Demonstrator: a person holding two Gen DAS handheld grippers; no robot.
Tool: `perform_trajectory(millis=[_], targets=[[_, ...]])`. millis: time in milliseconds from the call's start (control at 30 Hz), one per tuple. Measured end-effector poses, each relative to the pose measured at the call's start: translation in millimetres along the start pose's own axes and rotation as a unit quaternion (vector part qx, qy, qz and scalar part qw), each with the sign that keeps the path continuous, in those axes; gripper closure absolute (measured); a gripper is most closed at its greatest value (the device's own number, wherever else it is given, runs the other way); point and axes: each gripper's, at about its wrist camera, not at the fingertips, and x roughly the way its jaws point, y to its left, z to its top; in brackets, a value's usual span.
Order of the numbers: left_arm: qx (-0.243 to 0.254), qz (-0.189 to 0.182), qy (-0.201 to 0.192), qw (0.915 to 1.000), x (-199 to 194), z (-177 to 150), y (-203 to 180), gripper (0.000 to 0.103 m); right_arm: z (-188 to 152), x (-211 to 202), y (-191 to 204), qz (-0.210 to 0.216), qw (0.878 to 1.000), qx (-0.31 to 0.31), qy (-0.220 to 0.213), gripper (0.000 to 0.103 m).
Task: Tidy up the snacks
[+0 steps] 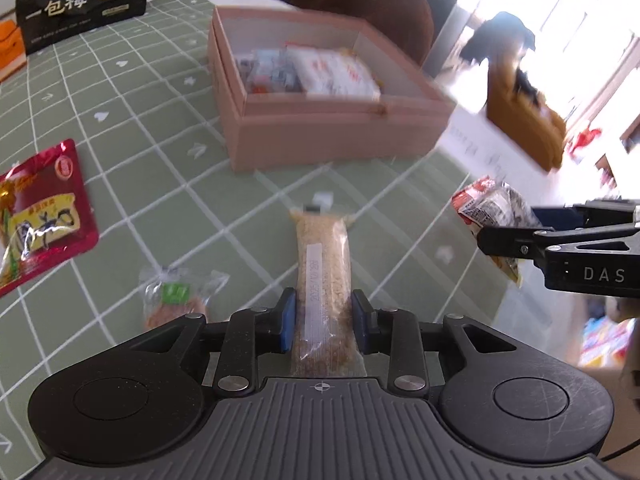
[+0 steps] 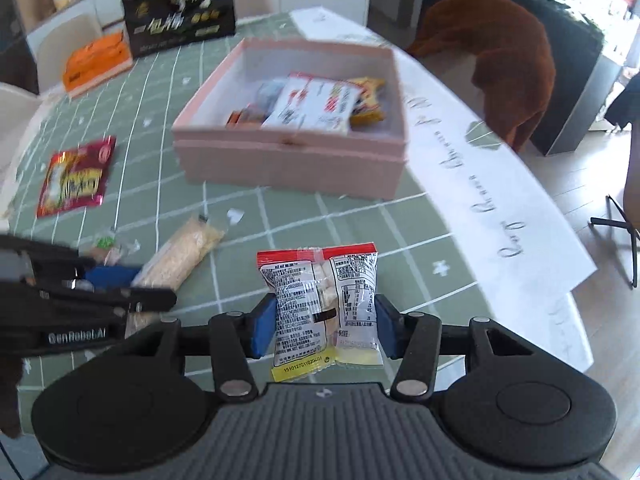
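My left gripper [image 1: 323, 320] is shut on a long clear pack of beige grain bar [image 1: 324, 276], held above the green checked tablecloth [image 1: 160, 128]. It also shows in the right wrist view [image 2: 180, 256]. My right gripper [image 2: 324, 324] is shut on a red-topped, clear snack packet [image 2: 320, 304], seen also at the right of the left wrist view [image 1: 492, 208]. The pink open box [image 1: 332, 136] stands ahead with several snack packs inside; it also shows in the right wrist view [image 2: 292, 160]. A red foil pouch [image 1: 40, 216] and a small clear pack with a green label [image 1: 176, 296] lie on the cloth.
A black bag with Chinese lettering [image 1: 80, 0] and an orange box [image 2: 98, 60] stand at the table's far left. A white paper runner [image 2: 500, 184] covers the table's right edge. A brown chair [image 2: 504, 60] stands beyond the table.
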Motion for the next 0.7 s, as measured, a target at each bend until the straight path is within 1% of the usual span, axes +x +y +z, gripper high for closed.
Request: perform_trajectory(millis=[33,67,100,133,233,267,333,367,433,500,567,633,700], targets=[[-0.008,-0.009,-0.014,0.9998,-6,10,1,0.070,3,-5,-5,0.004,1.000,0.009,-0.007,0.053],[-0.017,-0.019,-0.030,0.9992,-14,23,3,0.072,8,-9,-10,0.009,1.000,0.017,-0.014,0.053],[-0.020,-0.029,-0.047,0.9983,-23,39,3,0.080,16,-16,-15,0.014,0.999,0.023,-0.025,0.053],[-0.019,-0.035,-0.068,0.9969,-34,58,2,0.094,28,-25,-18,0.015,0.999,0.025,-0.042,0.053],[-0.005,-0.038,-0.142,0.9890,-76,120,-1,0.093,75,-55,-26,0.002,0.994,0.013,-0.107,0.053],[-0.003,-0.043,-0.160,0.9862,-87,138,-1,0.093,94,-65,-29,-0.004,0.992,0.009,-0.127,0.053],[-0.012,-0.058,-0.185,0.9810,-103,169,3,0.093,128,-80,-32,-0.014,0.988,0.009,-0.155,0.053],[-0.016,-0.065,-0.191,0.9794,-107,180,6,0.093,144,-84,-34,-0.012,0.986,0.010,-0.167,0.053],[-0.013,-0.066,-0.193,0.9790,-104,197,7,0.093,167,-87,-38,-0.008,0.982,0.012,-0.186,0.053],[-0.004,-0.069,-0.181,0.9810,-90,207,7,0.093,180,-79,-40,-0.009,0.982,0.013,-0.189,0.053],[-0.005,-0.079,-0.161,0.9838,-68,207,9,0.093,184,-63,-41,-0.002,0.984,0.014,-0.177,0.053],[-0.014,-0.080,-0.142,0.9866,-45,205,15,0.092,183,-40,-40,0.008,0.987,0.015,-0.157,0.052],[-0.022,-0.082,-0.119,0.9892,-25,197,25,0.088,181,-13,-38,0.016,0.991,0.017,-0.131,0.052]])
